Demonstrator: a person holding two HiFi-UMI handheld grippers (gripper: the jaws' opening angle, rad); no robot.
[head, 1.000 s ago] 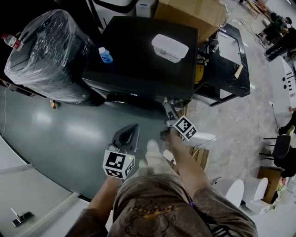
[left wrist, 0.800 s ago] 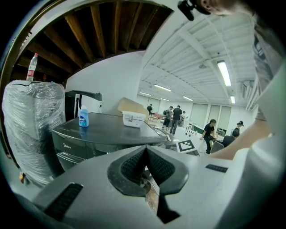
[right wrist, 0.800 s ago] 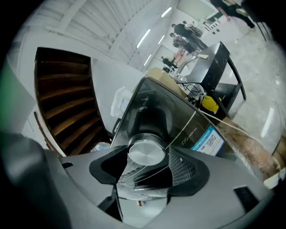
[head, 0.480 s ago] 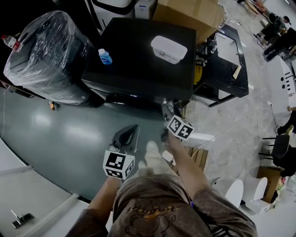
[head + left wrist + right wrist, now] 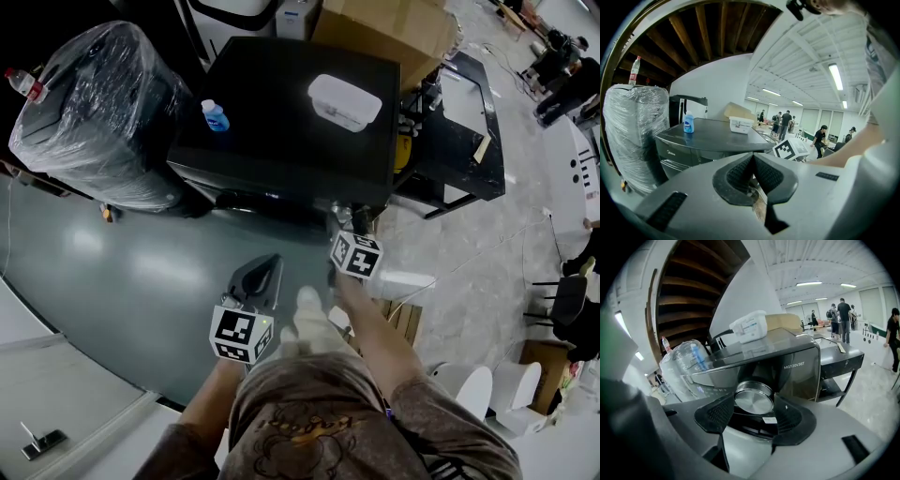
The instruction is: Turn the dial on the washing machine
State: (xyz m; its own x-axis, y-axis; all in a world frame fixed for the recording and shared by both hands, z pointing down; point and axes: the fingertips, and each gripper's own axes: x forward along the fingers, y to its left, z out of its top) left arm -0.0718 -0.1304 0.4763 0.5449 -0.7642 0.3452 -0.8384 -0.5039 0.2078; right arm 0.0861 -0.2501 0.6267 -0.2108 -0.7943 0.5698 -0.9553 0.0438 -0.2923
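Right gripper (image 5: 754, 412) at the front panel of the washing machine (image 5: 291, 112), jaws closed on the sides of the metal dial (image 5: 753, 400), which sits at 5 o'clock of the machine's top in the head view. The grasp appears made. How far the dial is turned cannot be told, so the turn itself is judged unfinished. Left gripper (image 5: 753, 171) hangs well back, jaws together, empty. Lettering: "MG120V36T" (image 5: 801, 365) at 2 o'clock of the dial; "Midea" (image 5: 671, 151) on the panel.

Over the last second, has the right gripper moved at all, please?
Yes: the right gripper has swung left against the washing machine, with its jaws staying around the dial.
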